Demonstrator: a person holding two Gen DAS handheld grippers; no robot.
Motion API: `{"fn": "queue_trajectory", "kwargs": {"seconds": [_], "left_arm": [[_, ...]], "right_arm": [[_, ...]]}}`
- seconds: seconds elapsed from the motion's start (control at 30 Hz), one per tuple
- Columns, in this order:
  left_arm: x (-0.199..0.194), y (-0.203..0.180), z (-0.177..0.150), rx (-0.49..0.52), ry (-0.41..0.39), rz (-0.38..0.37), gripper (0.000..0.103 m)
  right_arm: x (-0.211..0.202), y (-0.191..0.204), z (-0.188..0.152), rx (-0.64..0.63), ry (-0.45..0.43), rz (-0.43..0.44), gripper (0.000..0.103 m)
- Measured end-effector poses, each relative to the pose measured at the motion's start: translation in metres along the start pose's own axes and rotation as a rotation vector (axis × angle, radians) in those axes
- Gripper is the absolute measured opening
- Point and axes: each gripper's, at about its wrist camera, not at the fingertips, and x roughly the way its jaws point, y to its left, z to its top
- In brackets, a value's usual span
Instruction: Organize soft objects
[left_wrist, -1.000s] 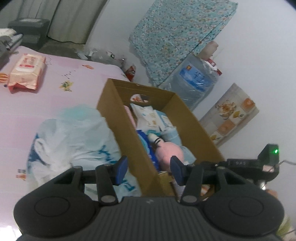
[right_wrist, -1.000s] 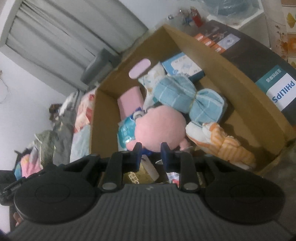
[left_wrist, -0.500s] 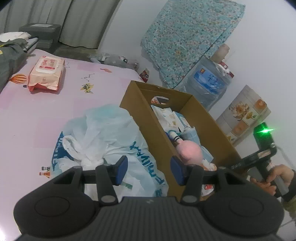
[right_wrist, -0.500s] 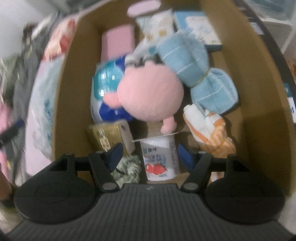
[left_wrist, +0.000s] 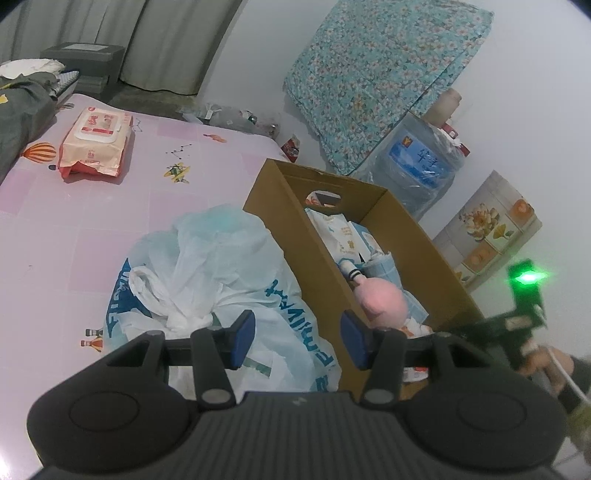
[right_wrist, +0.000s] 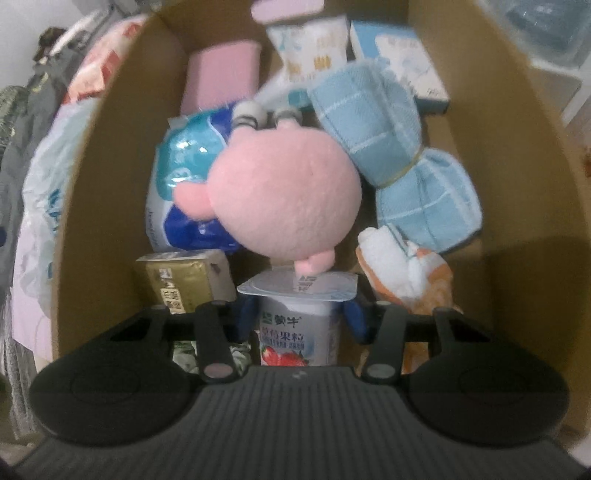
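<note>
Yogurt cup (right_wrist: 295, 317) sits between the right tool's (right_wrist: 297, 321) closing fingers; thin-walled, light, foil-lidded: squeeze its mid-body gently. Left tool (left_wrist: 297, 339) hangs spread, empty.

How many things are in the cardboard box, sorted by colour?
Seen from the right wrist view, in the cardboard box:
Pink: 2, the pink plush and the pink block
Blue: 3, the blue towel, the blue packet and the blue-and-white box
White: 2, the yogurt cup and the white pouch
Orange and white: 1, the striped cloth
Gold: 1, the gold carton
Total: 9
</note>
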Motion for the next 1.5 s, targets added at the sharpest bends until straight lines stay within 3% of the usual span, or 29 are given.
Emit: {"fn": "queue_trajectory", "kwargs": {"seconds": [0.3,0.43,0.73,0.97,1.2,1.37,1.5], "left_arm": [[0.002,-0.003,-0.003,0.001,0.013,-0.005,0.052],[0.002,-0.003,-0.004,0.001,0.012,-0.003,0.052],[0.000,-0.003,-0.005,-0.005,0.011,-0.006,0.053],[-0.001,-0.007,-0.010,0.009,0.015,0.003,0.055],[-0.004,-0.009,-0.026,0.038,0.029,0.049,0.064],[-0.005,-0.011,-0.041,0.081,0.053,0.088,0.075],[-0.005,-0.015,-0.053,0.139,0.063,0.135,0.082]], "right_arm": [[-0.031,0.026,-0.039,-0.203,-0.272,-0.108,0.048],[-0.031,0.031,-0.044,-0.232,-0.331,-0.124,0.048],[-0.023,0.021,-0.057,-0.153,-0.229,-0.067,0.057],[-0.048,0.002,-0.065,-0.012,-0.267,0.019,0.062],[-0.056,-0.019,-0.045,0.221,-0.308,0.225,0.061],[-0.025,-0.014,-0.013,0.365,-0.198,0.391,0.061],[0.002,0.005,0.006,0.357,-0.077,0.400,0.059]]}}
